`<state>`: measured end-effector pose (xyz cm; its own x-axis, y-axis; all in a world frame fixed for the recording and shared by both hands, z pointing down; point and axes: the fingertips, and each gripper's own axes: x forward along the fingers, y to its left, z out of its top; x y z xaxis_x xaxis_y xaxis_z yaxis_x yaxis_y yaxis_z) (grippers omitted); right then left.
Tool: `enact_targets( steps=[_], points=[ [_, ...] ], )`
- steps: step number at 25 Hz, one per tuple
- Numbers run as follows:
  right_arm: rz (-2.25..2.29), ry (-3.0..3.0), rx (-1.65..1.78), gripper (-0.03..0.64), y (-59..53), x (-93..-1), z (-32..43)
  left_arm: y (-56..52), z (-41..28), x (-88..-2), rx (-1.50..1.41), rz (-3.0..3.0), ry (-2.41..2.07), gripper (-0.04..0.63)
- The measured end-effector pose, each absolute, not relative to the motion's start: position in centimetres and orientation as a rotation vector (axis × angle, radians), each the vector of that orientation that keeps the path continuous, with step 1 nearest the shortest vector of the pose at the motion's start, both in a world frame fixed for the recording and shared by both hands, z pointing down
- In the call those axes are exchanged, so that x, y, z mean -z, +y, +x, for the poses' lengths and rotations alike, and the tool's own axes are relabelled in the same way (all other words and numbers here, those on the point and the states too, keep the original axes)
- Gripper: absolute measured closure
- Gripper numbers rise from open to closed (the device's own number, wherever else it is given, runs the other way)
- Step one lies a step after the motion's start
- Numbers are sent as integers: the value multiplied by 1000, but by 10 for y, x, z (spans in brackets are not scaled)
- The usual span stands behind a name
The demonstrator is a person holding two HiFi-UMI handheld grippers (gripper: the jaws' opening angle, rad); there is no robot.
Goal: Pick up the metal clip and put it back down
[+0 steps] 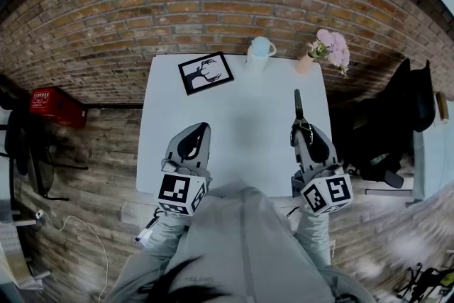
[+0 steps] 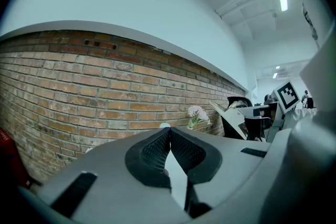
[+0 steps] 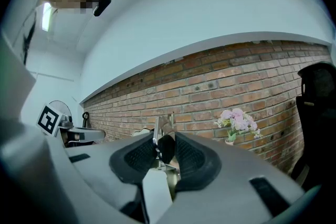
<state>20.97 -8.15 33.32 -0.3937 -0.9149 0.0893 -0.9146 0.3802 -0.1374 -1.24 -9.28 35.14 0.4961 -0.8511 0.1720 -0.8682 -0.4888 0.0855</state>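
Observation:
The metal clip [image 1: 299,107], with a black body and silver wire handles, is raised above the white table [image 1: 245,131] on its right side. My right gripper [image 1: 301,125] is shut on it. In the right gripper view the clip [image 3: 163,140] sits pinched between the dark pads, and its handles point up and forward. My left gripper [image 1: 201,128] hovers over the table's left front part. Its jaws meet at the tips in the left gripper view [image 2: 169,131], with nothing between them.
A framed black-and-white picture [image 1: 206,72] lies at the table's far left. A pale jug [image 1: 259,52] and a small vase of pink flowers [image 1: 328,50] stand at the far edge by the brick wall. A red crate [image 1: 57,107] is on the floor left; dark chairs [image 1: 397,117] stand right.

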Motion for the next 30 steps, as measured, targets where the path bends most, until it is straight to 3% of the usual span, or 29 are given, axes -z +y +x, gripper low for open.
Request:
enact_targets(
  steps=[15, 30],
  points=[
    [-1726, 2707, 211, 506, -95, -341, 195, -98, -15, -360, -160, 2556, -1472, 569],
    [-1692, 3175, -124, 506, -122, -410, 134, -95, -17, -378, -186, 2505, -1435, 569]
  ],
)
